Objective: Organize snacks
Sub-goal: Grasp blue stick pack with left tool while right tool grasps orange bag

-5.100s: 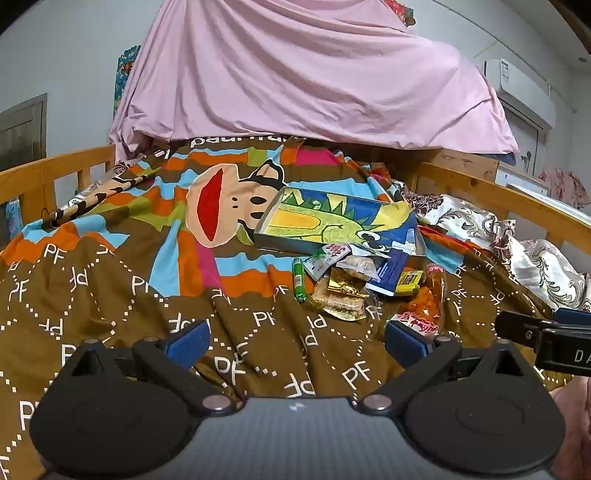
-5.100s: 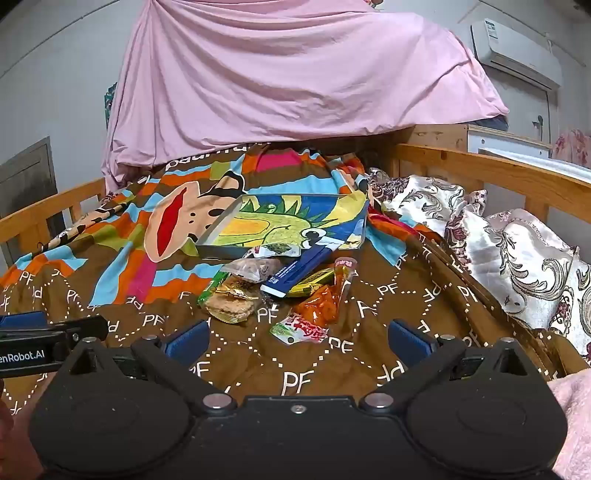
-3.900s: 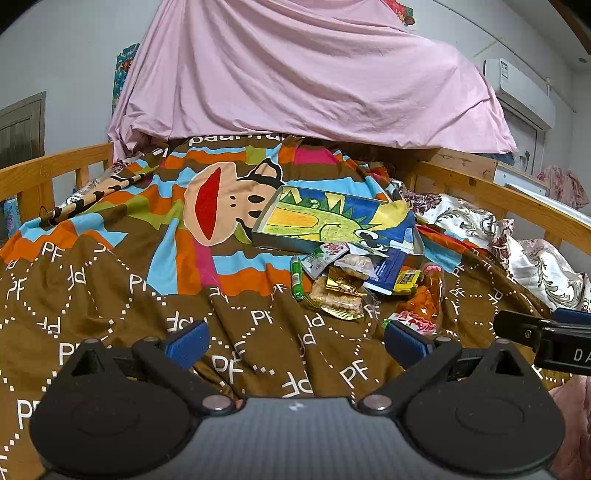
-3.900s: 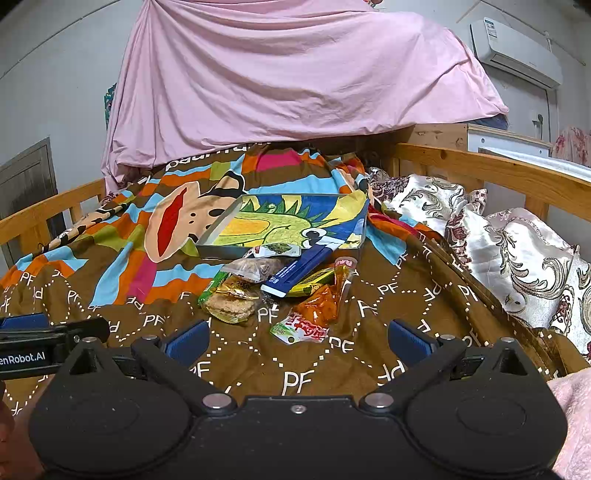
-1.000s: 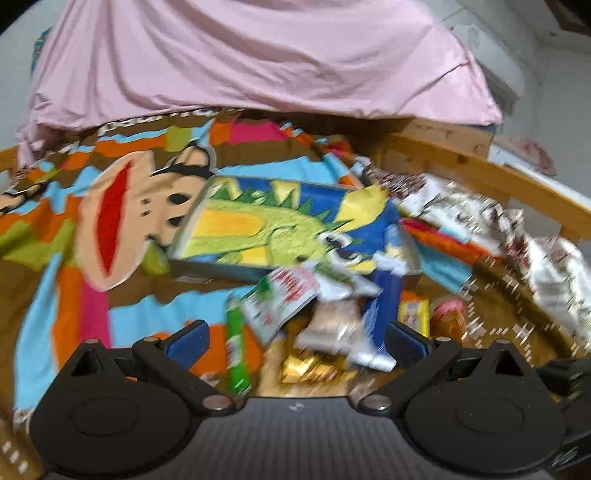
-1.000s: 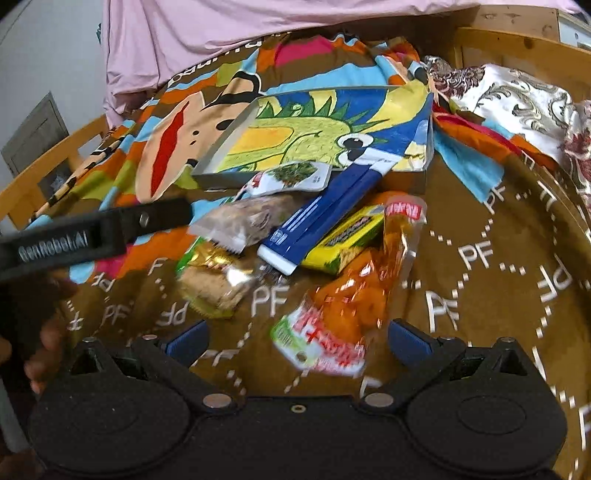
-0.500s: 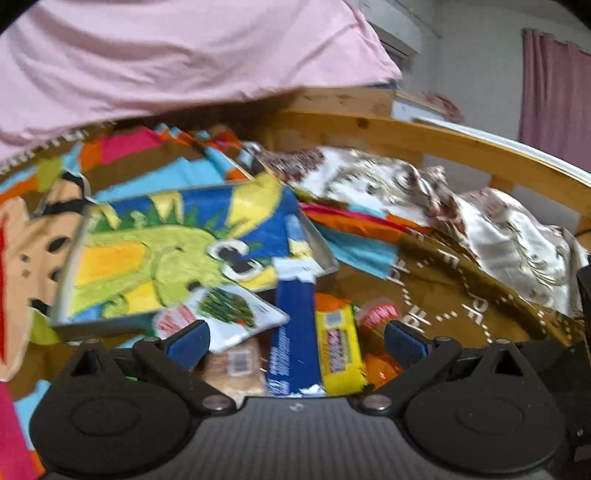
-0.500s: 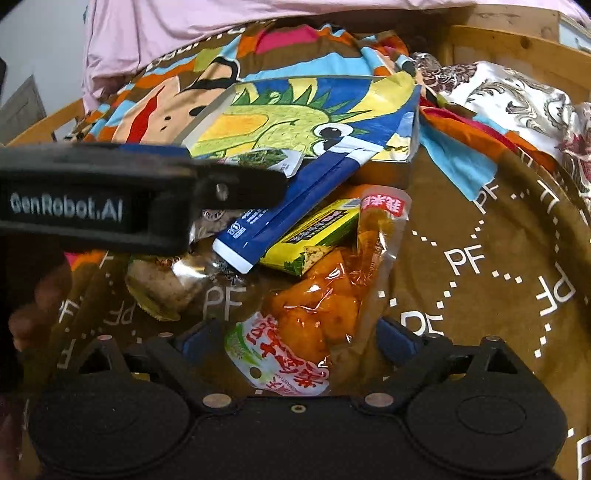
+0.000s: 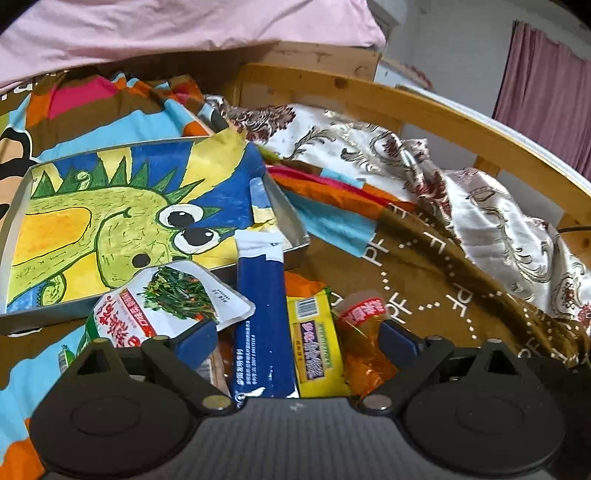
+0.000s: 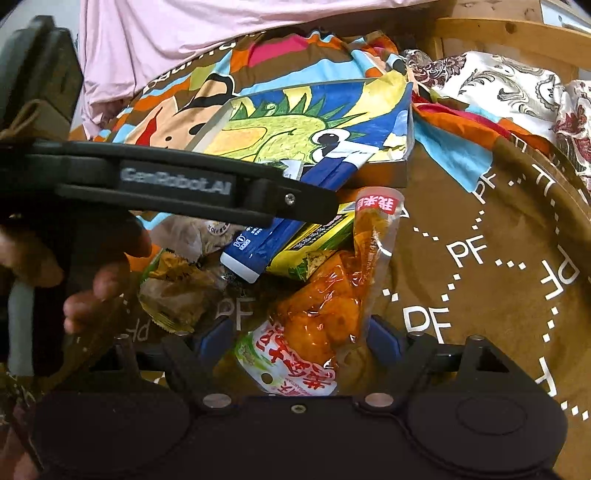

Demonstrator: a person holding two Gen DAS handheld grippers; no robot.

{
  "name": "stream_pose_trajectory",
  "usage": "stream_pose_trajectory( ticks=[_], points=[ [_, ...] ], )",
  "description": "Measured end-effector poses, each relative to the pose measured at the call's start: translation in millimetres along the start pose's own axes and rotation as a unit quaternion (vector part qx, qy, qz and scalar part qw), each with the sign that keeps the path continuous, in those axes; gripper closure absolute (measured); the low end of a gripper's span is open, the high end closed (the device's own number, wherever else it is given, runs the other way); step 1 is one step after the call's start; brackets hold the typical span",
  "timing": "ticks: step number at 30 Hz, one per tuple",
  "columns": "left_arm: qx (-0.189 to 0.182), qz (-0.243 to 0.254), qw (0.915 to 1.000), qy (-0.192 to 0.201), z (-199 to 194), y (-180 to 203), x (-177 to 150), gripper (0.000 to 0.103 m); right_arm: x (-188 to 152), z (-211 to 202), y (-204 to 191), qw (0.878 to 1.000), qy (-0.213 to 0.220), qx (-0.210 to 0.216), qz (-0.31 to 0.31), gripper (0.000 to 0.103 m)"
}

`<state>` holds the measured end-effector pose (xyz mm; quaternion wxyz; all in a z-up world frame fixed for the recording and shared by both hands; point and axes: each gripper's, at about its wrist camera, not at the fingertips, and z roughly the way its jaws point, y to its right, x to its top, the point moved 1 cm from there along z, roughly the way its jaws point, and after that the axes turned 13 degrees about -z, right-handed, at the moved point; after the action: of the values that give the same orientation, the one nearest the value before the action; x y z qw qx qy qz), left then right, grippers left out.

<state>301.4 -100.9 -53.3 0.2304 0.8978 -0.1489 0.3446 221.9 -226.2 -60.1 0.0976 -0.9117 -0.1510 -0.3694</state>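
A pile of snacks lies on the blanket in front of a metal tray [image 9: 293, 229] lined with a dragon drawing. My left gripper [image 9: 297, 341] hovers over the pile, jaws closing, with the long blue packet [image 9: 260, 332] and the yellow packet [image 9: 314, 347] between its fingers, untouched. A white pouch with a greens picture [image 9: 170, 302] leans on the tray's front. My right gripper [image 10: 299, 338] has its jaws closing around the orange snack bag [image 10: 325, 306], pads just beside it. The left gripper's finger [image 10: 177, 184] crosses the right wrist view above a golden biscuit packet [image 10: 173, 291].
A person's hand [image 10: 92, 291] holds the left tool at the left edge. The brown PF blanket [image 10: 480, 258] spreads to the right. A floral quilt [image 9: 480, 206] lies against the wooden bed rail [image 9: 443, 110], and a pink sheet [image 9: 147, 26] hangs behind.
My left gripper swung right and came in low over the snack pile, entering the right wrist view. My right gripper's fingers drew in around the orange bag.
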Motion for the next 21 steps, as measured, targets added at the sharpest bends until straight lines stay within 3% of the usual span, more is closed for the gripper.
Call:
stream_pose_trajectory(
  ticks=[8, 10, 14, 17, 21],
  points=[
    [0.050, 0.013, 0.9986, -0.015, 13, 3, 10, 0.017, 1, 6, -1, 1.000, 0.002, -0.016, -0.013, 0.025],
    [0.040, 0.005, 0.9990, -0.021, 13, 7, 12, 0.018, 2, 9, -2, 0.999, 0.003, -0.031, -0.024, 0.039],
    [0.053, 0.031, 0.9975, -0.036, 16, 18, 7, 0.019, 3, 11, -1, 0.998, -0.005, -0.047, -0.035, 0.046],
    [0.064, -0.009, 0.9967, -0.049, 19, 11, 8, 0.031, 4, 11, -1, 0.998, -0.009, -0.053, -0.045, 0.048],
    [0.079, -0.041, 0.9947, -0.052, 23, 3, 14, 0.033, 6, 10, -1, 0.997, -0.010, -0.063, -0.053, 0.048]
  ],
)
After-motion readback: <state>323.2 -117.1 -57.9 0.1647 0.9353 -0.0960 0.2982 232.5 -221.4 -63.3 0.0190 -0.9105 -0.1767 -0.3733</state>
